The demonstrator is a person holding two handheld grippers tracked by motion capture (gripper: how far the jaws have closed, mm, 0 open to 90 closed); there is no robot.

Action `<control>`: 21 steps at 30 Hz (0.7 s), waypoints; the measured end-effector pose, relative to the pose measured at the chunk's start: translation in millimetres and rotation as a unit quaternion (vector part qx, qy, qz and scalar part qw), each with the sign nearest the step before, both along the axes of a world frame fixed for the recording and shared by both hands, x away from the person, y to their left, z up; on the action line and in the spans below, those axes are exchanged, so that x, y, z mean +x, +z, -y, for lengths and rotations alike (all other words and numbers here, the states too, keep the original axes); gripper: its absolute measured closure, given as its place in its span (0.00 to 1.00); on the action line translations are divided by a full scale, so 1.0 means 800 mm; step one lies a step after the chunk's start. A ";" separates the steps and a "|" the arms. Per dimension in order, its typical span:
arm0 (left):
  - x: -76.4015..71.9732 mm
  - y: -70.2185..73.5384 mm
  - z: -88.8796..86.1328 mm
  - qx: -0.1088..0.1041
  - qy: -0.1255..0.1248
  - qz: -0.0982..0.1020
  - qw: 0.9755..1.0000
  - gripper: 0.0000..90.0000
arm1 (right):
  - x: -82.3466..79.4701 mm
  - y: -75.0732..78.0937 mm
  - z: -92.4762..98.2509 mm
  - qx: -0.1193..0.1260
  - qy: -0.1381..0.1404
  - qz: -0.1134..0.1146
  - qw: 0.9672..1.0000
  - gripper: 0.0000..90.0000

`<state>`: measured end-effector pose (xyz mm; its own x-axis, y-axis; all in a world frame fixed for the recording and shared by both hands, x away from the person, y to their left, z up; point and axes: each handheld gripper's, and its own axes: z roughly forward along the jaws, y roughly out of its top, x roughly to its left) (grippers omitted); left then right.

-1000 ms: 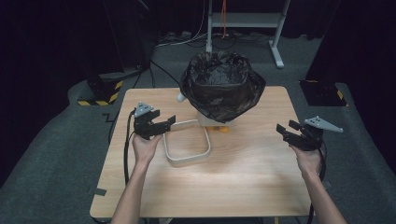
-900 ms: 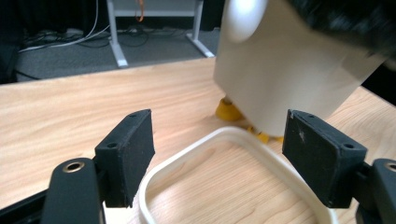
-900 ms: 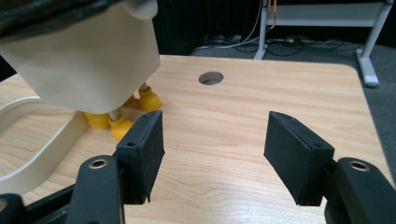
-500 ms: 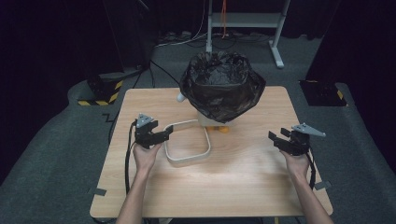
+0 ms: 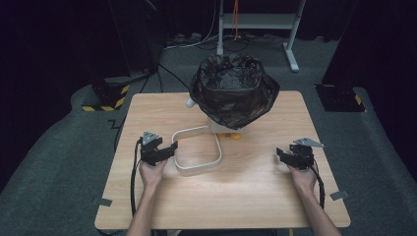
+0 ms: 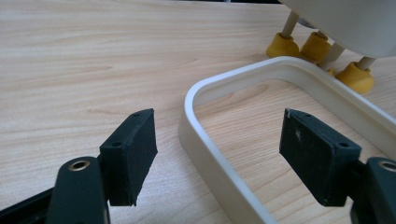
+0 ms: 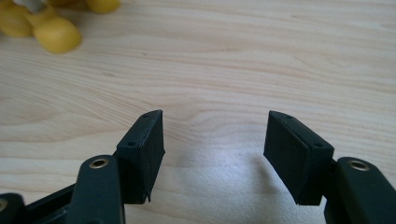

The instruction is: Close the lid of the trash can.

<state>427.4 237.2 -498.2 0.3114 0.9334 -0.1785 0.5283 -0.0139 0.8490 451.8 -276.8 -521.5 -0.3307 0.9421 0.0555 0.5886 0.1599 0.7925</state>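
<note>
From the high view, both forearms come up from the near edge of the pale wooden bench [image 5: 255, 196], each hand wrapped round a black two-jaw tool held low over the wood and pointing away from the person. The left tool [image 5: 168, 148] sits just beside the left side of the cream rounded-rectangle plastic frame [image 5: 197, 169], which lies flat on the bench. The right tool [image 5: 281, 155] is well apart from the frame, out to its right. Just behind the frame stands a white bin draped in a crumpled black plastic bag [image 5: 231, 91], with a small yellow foot [image 5: 235, 136] showing beneath it.

In the left gripper view, the left tool [image 6: 219, 151] has its jaws spread wide and grips nothing. The frame's near corner and left wall [image 6: 205, 149] run up between the jaws without touching either pad; the right pad [image 6: 317, 156] hangs over the frame's inside. Yellow feet [image 6: 282, 46] stand beyond the frame.

In the right gripper view, the right tool [image 7: 215, 156] is likewise wide open and empty, bare wood between its jaws, with yellow feet [image 7: 53, 32] far off at the upper left.
</note>
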 end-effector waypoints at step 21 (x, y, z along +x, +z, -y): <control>0.010 -0.032 0.016 0.050 0.015 -0.023 0.998 0.32 | 0.013 -0.002 -0.016 -0.055 -0.014 -0.013 0.998 0.38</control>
